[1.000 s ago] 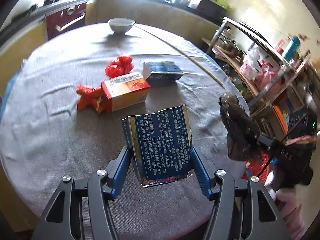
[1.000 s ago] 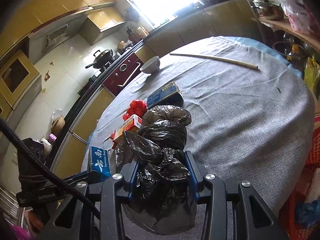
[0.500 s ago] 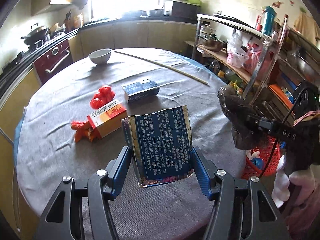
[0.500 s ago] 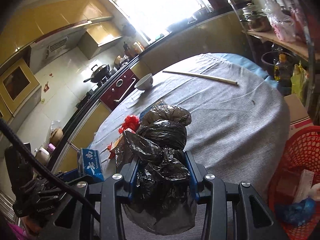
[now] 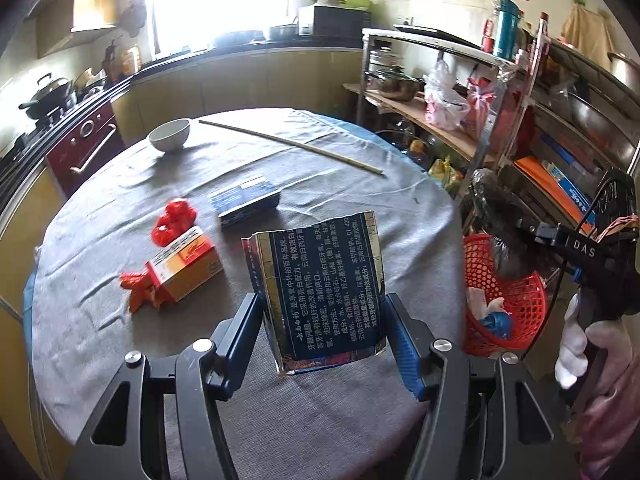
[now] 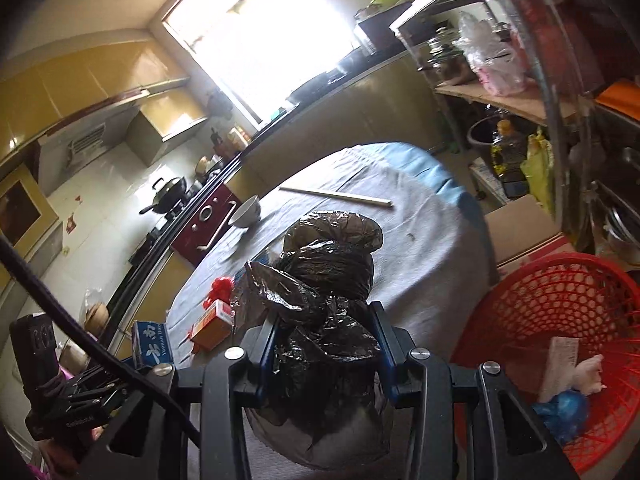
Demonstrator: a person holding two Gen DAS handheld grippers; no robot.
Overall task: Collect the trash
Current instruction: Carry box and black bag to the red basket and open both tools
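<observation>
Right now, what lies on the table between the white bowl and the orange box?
In the left wrist view, a crumpled red wrapper lies between the white bowl and the orange box, next to the box; otherwise only bare grey tablecloth.

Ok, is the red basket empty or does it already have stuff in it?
Not empty. The red basket already holds a crumpled blue bag and some pale paper scraps at its bottom.

In the right wrist view, the crumpled black plastic bag hides the table's middle and most of the dark blue carton behind it. The round red plastic mesh basket is cut off by the right edge, its pale and blue contents too unclear to identify. The small print on the torn blue foil-edged carton is unreadable in the left wrist view.
</observation>
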